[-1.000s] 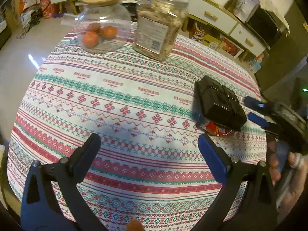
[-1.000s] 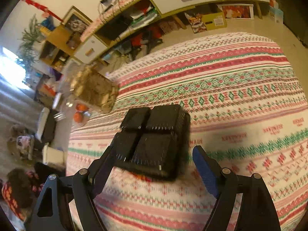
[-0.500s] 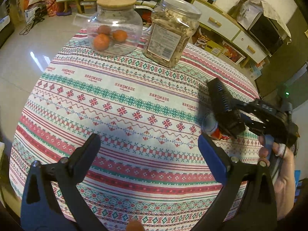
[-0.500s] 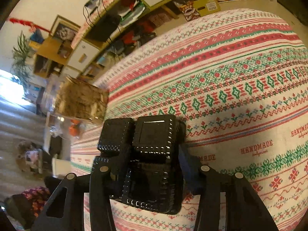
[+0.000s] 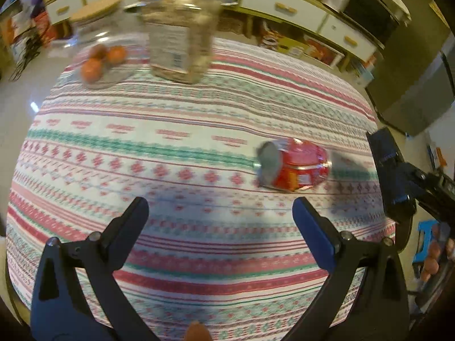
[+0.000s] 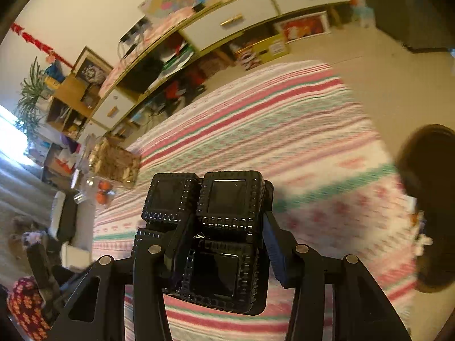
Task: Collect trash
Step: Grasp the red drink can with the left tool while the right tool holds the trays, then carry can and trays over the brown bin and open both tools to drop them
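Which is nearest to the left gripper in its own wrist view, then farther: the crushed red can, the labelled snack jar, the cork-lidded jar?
1. Crushed red can, lying right of centre, just beyond the left gripper.
2. Labelled snack jar, far edge, centre.
3. Cork-lidded jar, far left corner; blur makes these two jars close to call.

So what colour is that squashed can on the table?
Red, with a silver end; the can shows best in the left wrist view.

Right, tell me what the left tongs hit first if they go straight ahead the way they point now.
Probably bare tablecloth. The left tongs stand open with nothing between them, and the crushed red can lies off to the right of their line. Depth is hard to judge in this blurred view.
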Demonstrator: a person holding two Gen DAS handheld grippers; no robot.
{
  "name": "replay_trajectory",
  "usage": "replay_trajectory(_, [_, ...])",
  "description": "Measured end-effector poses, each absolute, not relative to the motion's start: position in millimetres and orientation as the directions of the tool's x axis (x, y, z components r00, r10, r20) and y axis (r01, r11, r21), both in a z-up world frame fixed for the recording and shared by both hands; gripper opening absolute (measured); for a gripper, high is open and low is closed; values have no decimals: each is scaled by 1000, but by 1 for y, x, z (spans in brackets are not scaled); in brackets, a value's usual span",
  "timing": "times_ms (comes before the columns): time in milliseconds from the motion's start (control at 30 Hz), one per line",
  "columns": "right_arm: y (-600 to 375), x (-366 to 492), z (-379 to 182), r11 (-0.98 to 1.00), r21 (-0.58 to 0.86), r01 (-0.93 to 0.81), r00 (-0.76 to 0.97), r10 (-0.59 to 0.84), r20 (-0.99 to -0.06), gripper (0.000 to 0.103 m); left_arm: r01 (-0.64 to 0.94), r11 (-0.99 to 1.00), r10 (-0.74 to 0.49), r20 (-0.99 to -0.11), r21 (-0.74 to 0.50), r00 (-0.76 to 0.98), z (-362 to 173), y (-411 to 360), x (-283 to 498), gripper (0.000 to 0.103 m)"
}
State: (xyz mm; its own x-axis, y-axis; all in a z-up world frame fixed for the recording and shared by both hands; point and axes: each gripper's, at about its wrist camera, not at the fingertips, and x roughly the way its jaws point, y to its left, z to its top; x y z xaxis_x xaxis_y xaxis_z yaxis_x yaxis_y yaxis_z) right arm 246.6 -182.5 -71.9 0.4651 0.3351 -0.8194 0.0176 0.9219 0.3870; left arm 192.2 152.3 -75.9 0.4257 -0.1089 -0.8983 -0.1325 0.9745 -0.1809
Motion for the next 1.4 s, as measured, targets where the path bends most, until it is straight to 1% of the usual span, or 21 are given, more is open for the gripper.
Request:
replay_trajectory(167, [-212,217,-71,930,366,30,490,306,-816,49,-83,978,-140,-891,-193,431,-83,112,205,101])
replay_trajectory(267, [-225,207,-75,929,366,48,478,300,-825,49,-83,976,-145,-887,-201,438,-91,98,218,101])
replay_trajectory(333, [-230,203,-76,924,379,45,471,315,-824,49,-100,975,-136,-887,-199,442,-97,91,225,101])
replay_trajectory(600, [-253,187,-73,959,282,17,471,241,-848,50,-156,975,-70,-892,-155,447,-117,77,241,101])
replay_trajectory(633, [-256,186,-73,962,274,19,472,233,-850,50,-163,974,-69,-893,-156,445,-120,76,241,99])
replay_trajectory(667, [-259,185,-74,963,268,23,473,226,-852,50,-165,974,-68,-892,-157,446,-122,76,242,95])
replay_trajectory(700, [-263,184,-74,965,262,27,473,218,-854,50,-165,974,-68,-891,-158,448,-124,76,242,92])
replay_trajectory(733, [-265,182,-75,967,254,30,473,210,-855,50,-161,974,-72,-890,-160,451,-125,75,243,87])
replay_trajectory(900, [-273,177,-77,979,201,29,475,163,-865,50,-139,981,-51,-877,-132,477,-120,72,240,87])
replay_trajectory(1067, [-276,174,-74,987,158,19,491,128,-862,50,-118,984,-62,-872,-136,486,-113,69,234,86])
replay_trajectory(1400, [-306,171,-63,986,152,68,529,94,-843,50,-38,989,-105,-855,-144,509,-96,50,217,86])
